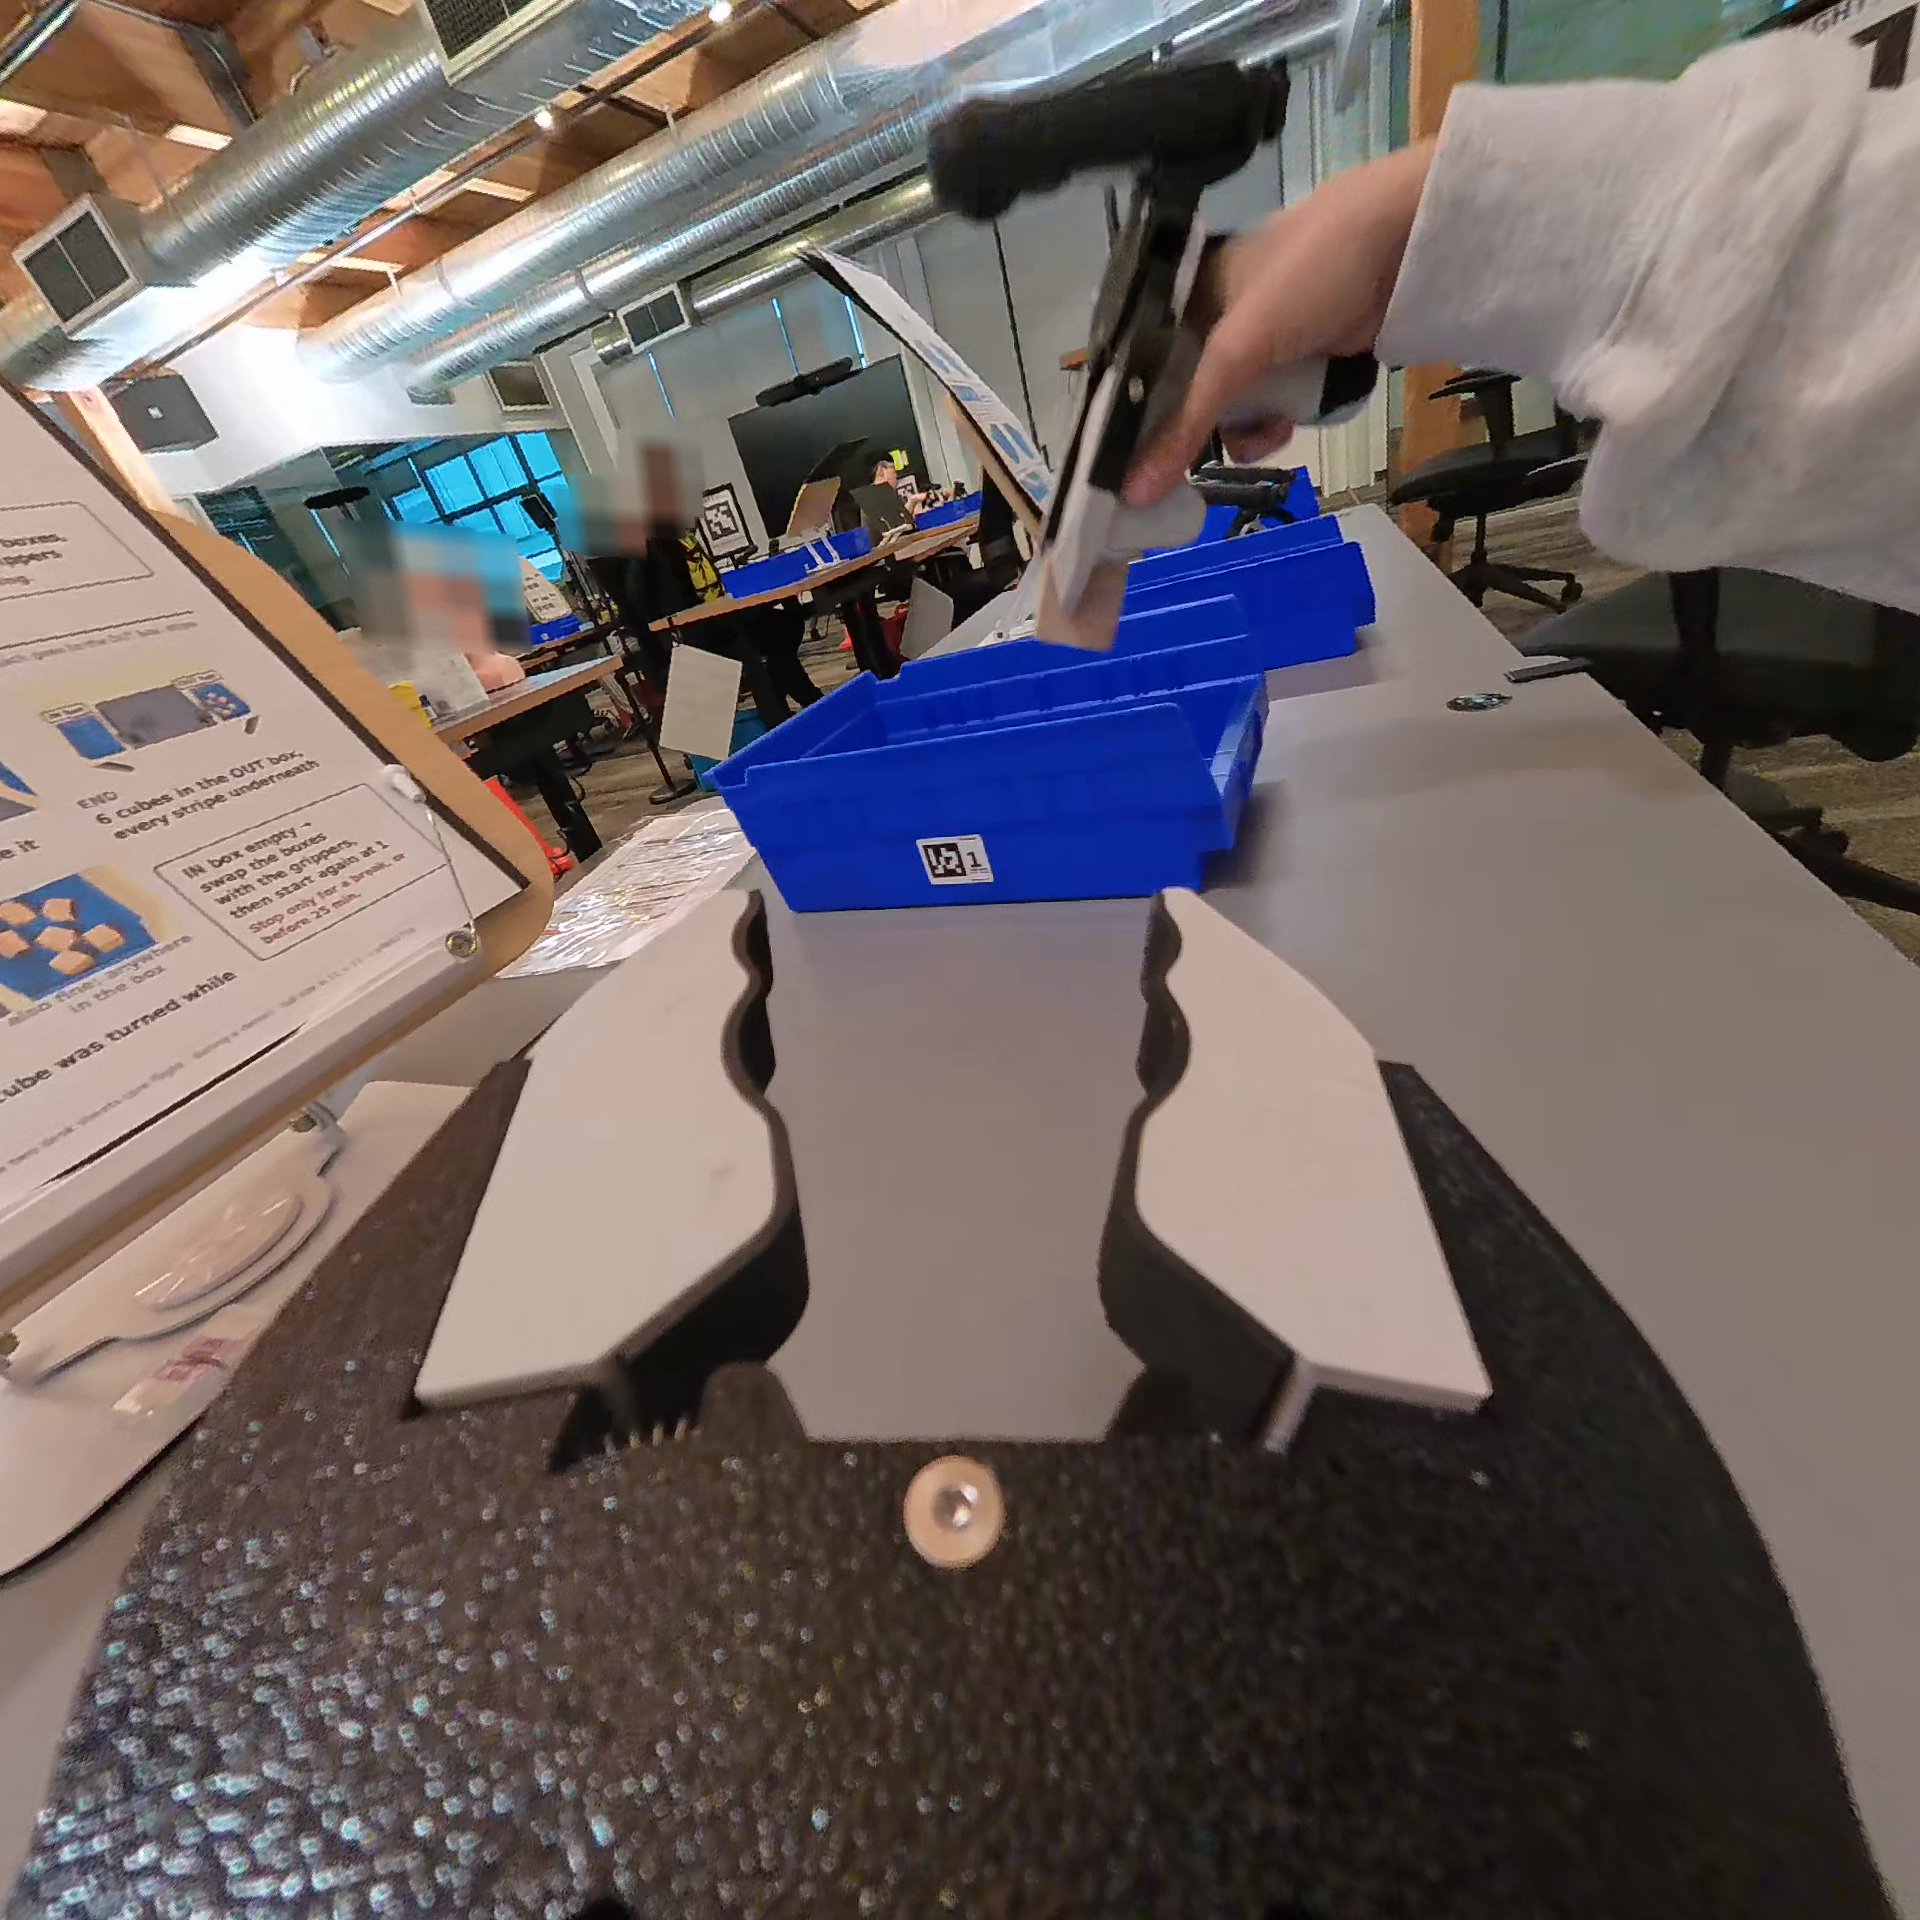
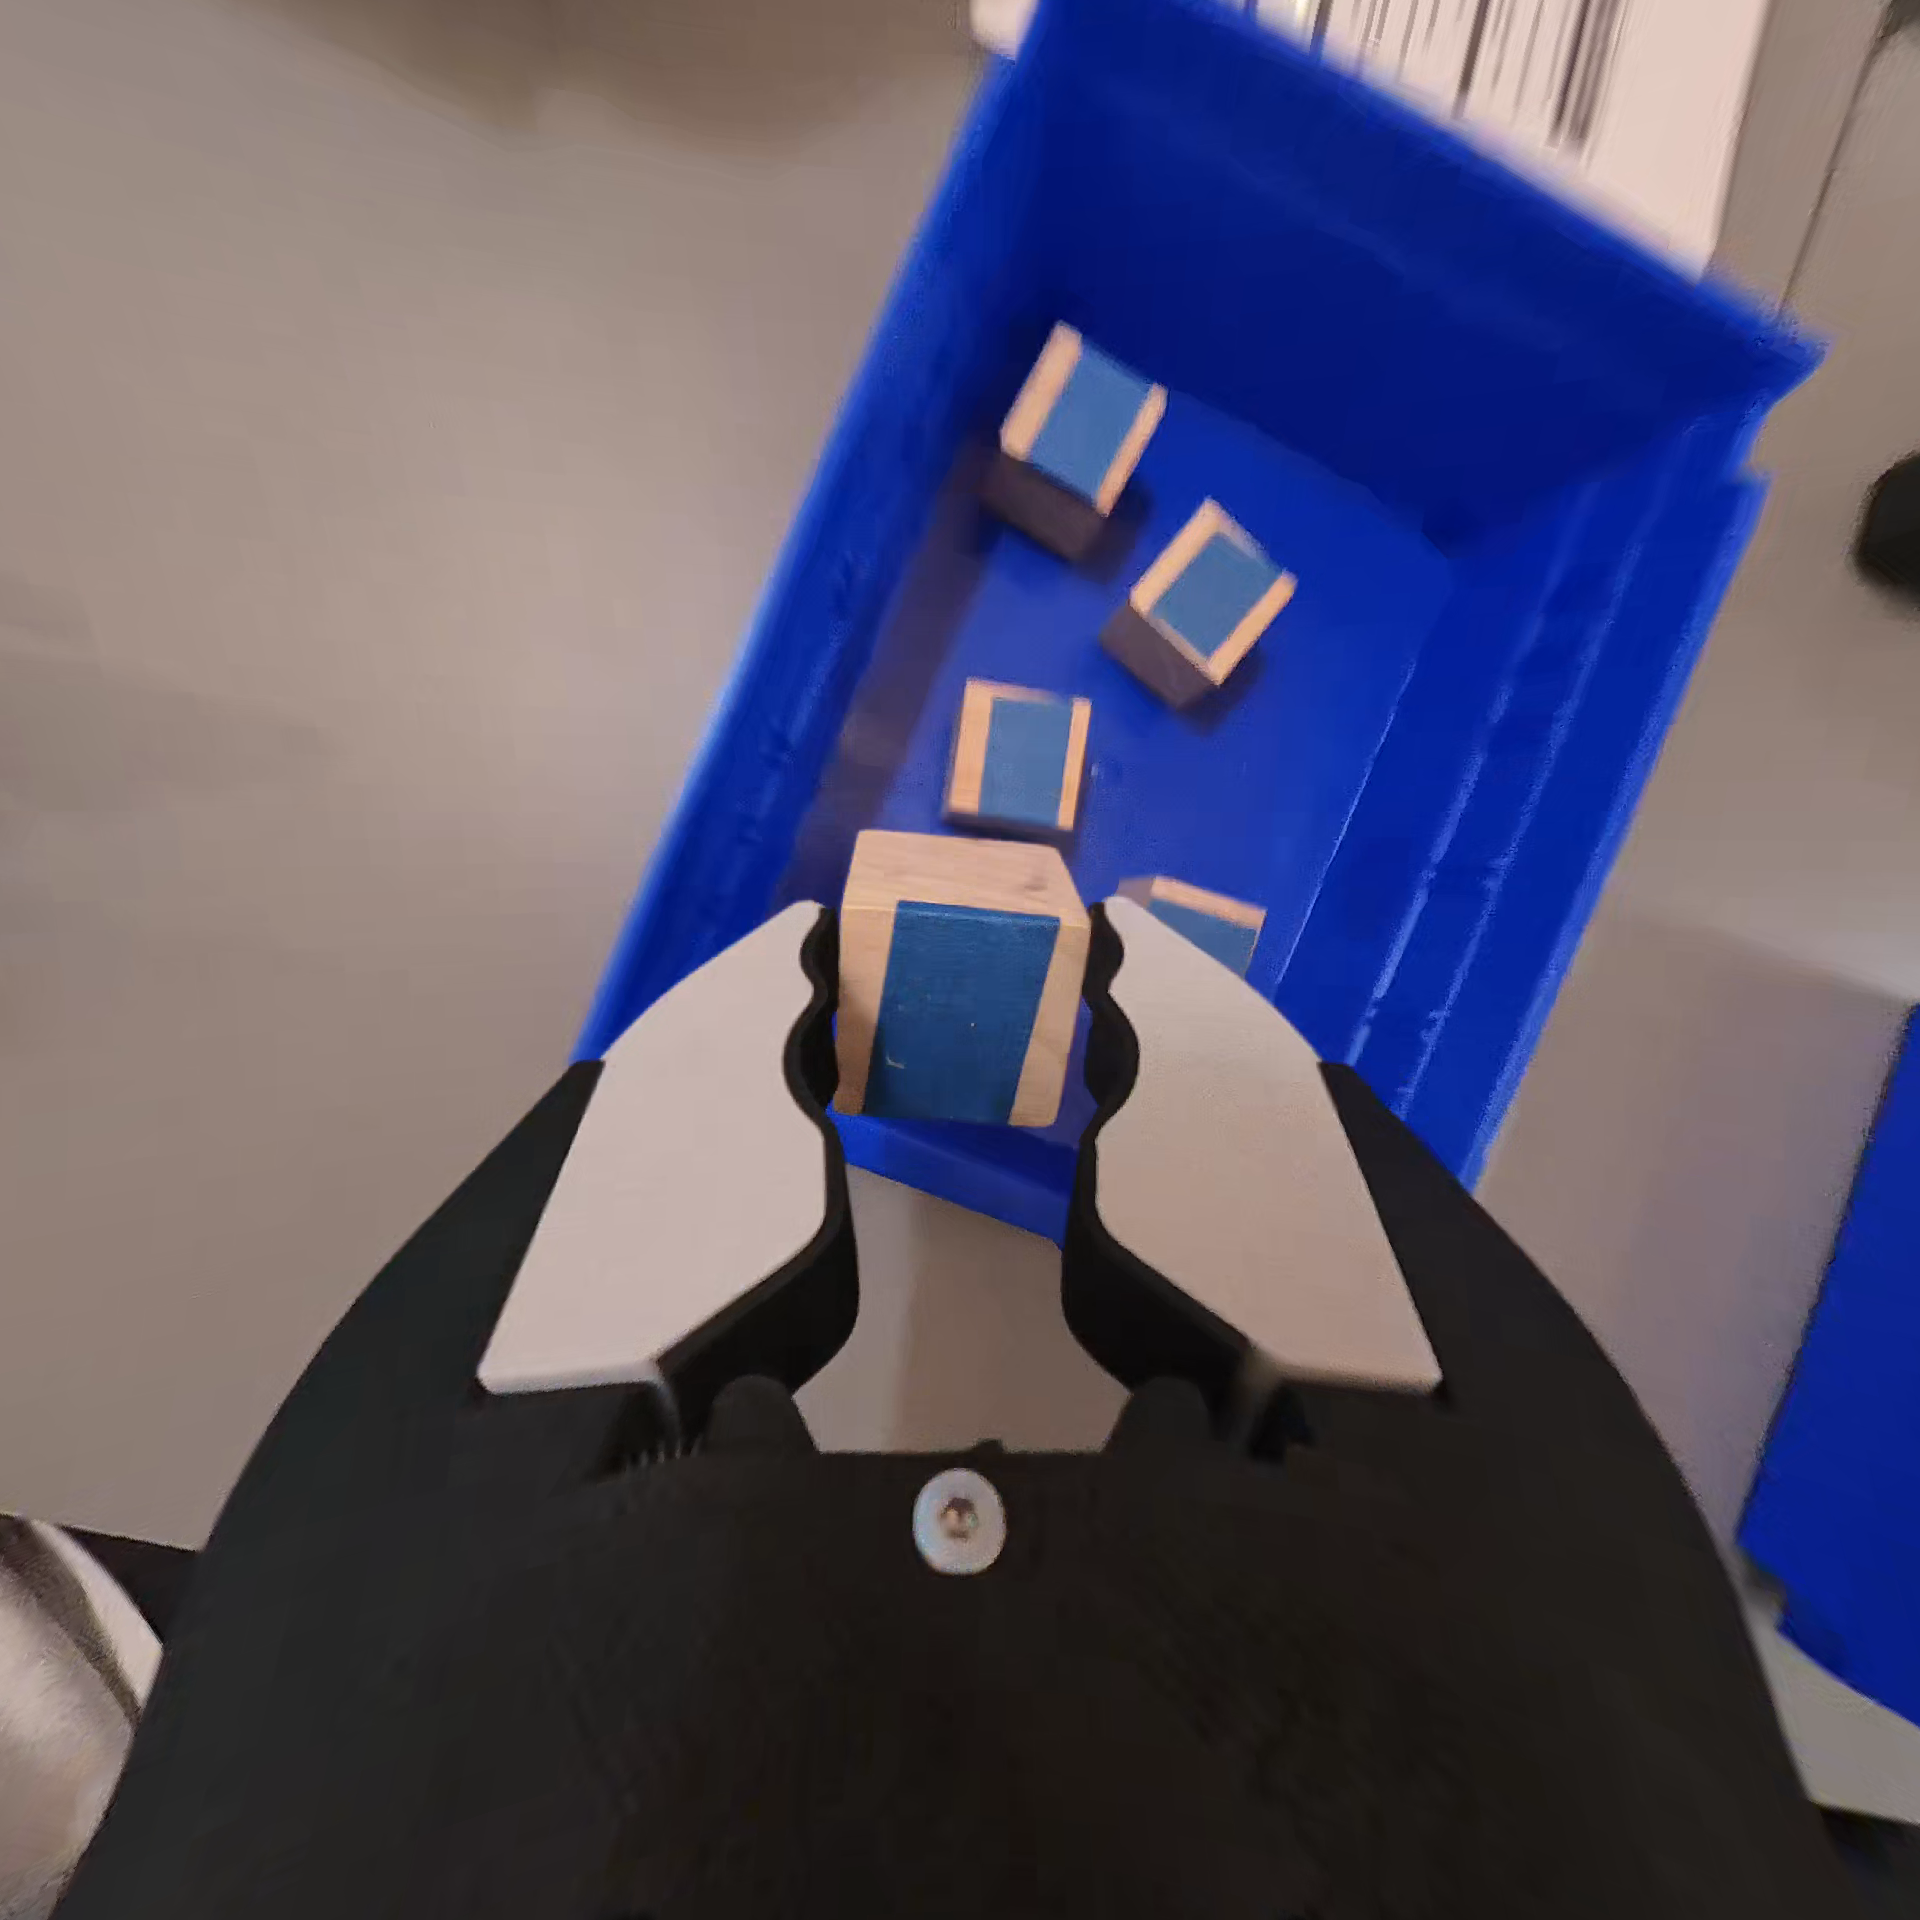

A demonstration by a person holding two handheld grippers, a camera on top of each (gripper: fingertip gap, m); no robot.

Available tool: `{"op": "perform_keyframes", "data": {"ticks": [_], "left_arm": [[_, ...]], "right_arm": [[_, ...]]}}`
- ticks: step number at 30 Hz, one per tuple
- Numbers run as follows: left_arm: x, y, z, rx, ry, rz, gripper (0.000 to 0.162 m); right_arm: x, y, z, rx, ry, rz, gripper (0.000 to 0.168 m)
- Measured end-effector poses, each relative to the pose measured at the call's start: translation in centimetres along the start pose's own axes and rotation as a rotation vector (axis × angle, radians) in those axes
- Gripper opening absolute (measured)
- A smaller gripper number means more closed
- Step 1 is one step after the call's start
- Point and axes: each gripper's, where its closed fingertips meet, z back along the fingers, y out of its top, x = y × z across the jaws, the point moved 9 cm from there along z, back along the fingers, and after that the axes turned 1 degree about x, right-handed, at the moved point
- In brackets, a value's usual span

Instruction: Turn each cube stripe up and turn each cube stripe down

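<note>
My right gripper [image 2: 961, 920] is shut on a wooden cube [image 2: 961, 997] with a blue stripe facing the camera, held above the near end of a blue bin [image 2: 1538, 727]. Several other cubes lie in that bin stripe up, such as one cube [image 2: 1081, 431], another cube [image 2: 1210, 603] and a third cube [image 2: 1020, 758]. My left gripper [image 1: 961, 914] is open and empty, low over the grey table [image 1: 1507, 935], just short of a blue bin [image 1: 987, 800]. In the left wrist view the right gripper [image 1: 1081, 582] holds its cube [image 1: 1086, 613] above the bins.
An instruction board on a wooden stand [image 1: 208, 831] leans at the left of the table. More blue bins [image 1: 1247, 592] stand in a row behind the near one. Another blue bin [image 2: 1849, 1403] sits at the right edge of the right wrist view. Office chairs [image 1: 1507, 468] stand beyond the table.
</note>
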Motion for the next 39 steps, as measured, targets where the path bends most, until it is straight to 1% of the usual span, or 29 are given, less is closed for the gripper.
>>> {"op": "perform_keyframes", "data": {"ticks": [3,4,6,8,13,21,26,29,31,33,36,38,39], "left_arm": [[-0.1,-0.1,0.1,-0.001,0.0,0.006,0.066],[-0.1,-0.2,0.1,0.002,-0.003,0.008,0.061],[-0.1,-0.4,0.1,0.004,-0.003,0.018,0.058],[-0.2,-0.7,0.0,-0.005,-0.007,0.03,0.059],[0.1,-0.7,-0.2,-0.02,-0.028,0.033,0.064],[0.0,-0.6,-0.2,-0.022,-0.025,0.034,0.063],[0.1,-0.6,-0.2,-0.022,-0.027,0.034,0.063],[0.0,-0.6,-0.2,-0.021,-0.027,0.036,0.063],[0.0,-0.6,-0.2,-0.019,-0.026,0.038,0.063],[0.0,-0.6,-0.1,-0.019,-0.024,0.038,0.063],[-0.3,-0.2,0.1,-0.009,-0.007,0.035,0.063],[-0.7,0.4,0.7,0.014,0.021,0.053,0.063],[-1.1,0.9,1.2,0.029,0.045,0.066,0.063]], "right_arm": [[0.9,-2.2,-3.9,-0.114,0.04,-0.053,0.046],[0.9,-2.7,-4.9,-0.137,0.043,-0.052,0.046],[0.9,-3.4,-6.6,-0.175,0.027,-0.058,0.046],[0.8,-3.7,-7.7,-0.202,0.029,-0.064,0.046],[0.6,-3.7,-9.5,-0.267,0.006,-0.062,0.047],[-0.2,-3.6,-10.8,-0.324,-0.005,-0.028,0.047],[-0.4,-3.3,-10.9,-0.339,0.013,-0.027,0.047],[-0.4,-3.0,-10.3,-0.31,0.035,-0.03,0.058],[-0.2,-2.5,-9.6,-0.252,0.03,-0.035,0.067],[0.1,-2.1,-8.5,-0.209,0.002,-0.02,0.083],[0.3,-1.5,-5.9,-0.113,-0.107,0.018,0.093],[-0.2,-0.7,-3.3,0.025,-0.137,0.008,0.096],[-0.8,-0.2,-1.9,0.107,-0.118,-0.003,0.096]]}}
